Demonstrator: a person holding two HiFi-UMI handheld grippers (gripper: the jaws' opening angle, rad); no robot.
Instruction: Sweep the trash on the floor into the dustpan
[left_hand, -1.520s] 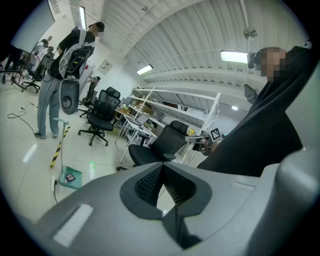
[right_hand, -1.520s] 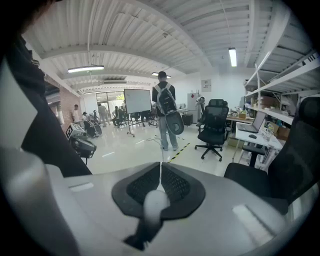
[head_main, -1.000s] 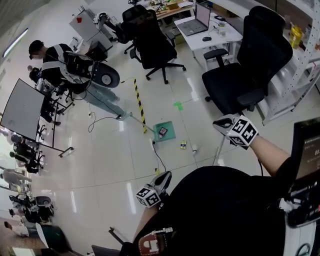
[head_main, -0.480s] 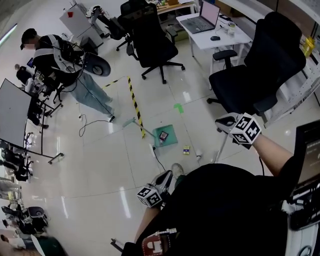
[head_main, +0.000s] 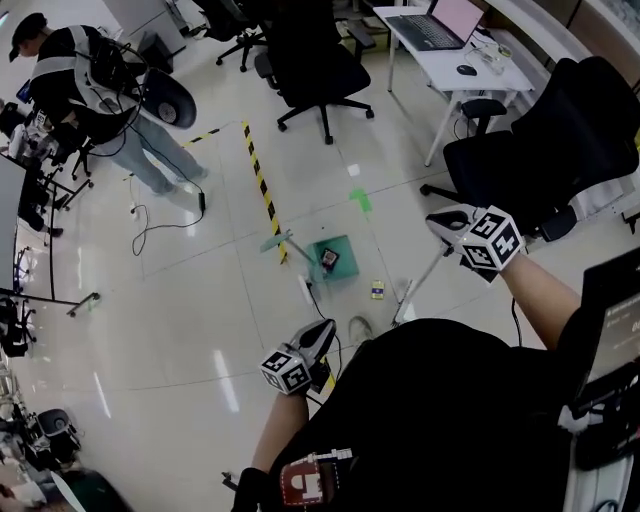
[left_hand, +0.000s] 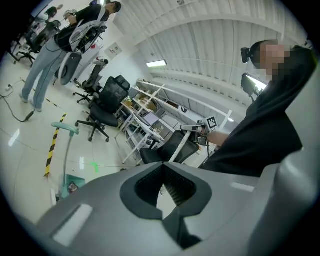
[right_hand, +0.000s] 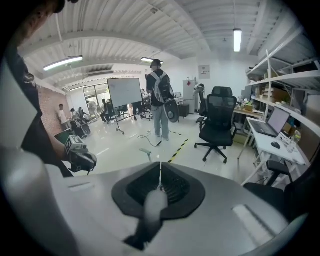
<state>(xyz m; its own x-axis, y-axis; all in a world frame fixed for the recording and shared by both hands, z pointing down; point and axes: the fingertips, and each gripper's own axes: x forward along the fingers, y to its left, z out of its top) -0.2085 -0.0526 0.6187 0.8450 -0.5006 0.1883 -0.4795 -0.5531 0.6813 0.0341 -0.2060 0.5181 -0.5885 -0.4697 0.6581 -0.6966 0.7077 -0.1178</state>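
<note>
A green dustpan (head_main: 334, 257) lies on the floor with a small dark item in it; its long handle (head_main: 276, 241) points left. A yellow bit of trash (head_main: 377, 290) lies just right of it. My right gripper (head_main: 447, 221) is shut on a pale broom stick (head_main: 420, 285) that slants down to the floor beside the trash; that stick (right_hand: 151, 209) shows between the closed jaws in the right gripper view. My left gripper (head_main: 320, 338) hangs low near my body, shut and empty (left_hand: 162, 181). The dustpan (left_hand: 70, 185) also shows in the left gripper view.
Yellow-black tape (head_main: 258, 177) runs up the floor past the dustpan. A black cable (head_main: 160, 222) lies at left near a standing person (head_main: 95, 85). Office chairs (head_main: 310, 70) stand at the back, another chair (head_main: 545, 160) and a desk with a laptop (head_main: 440, 25) at right.
I have walked forward: the dustpan and trash now lie closer below me. Both grippers came along, still shut, the right one keeping the broom stick.
</note>
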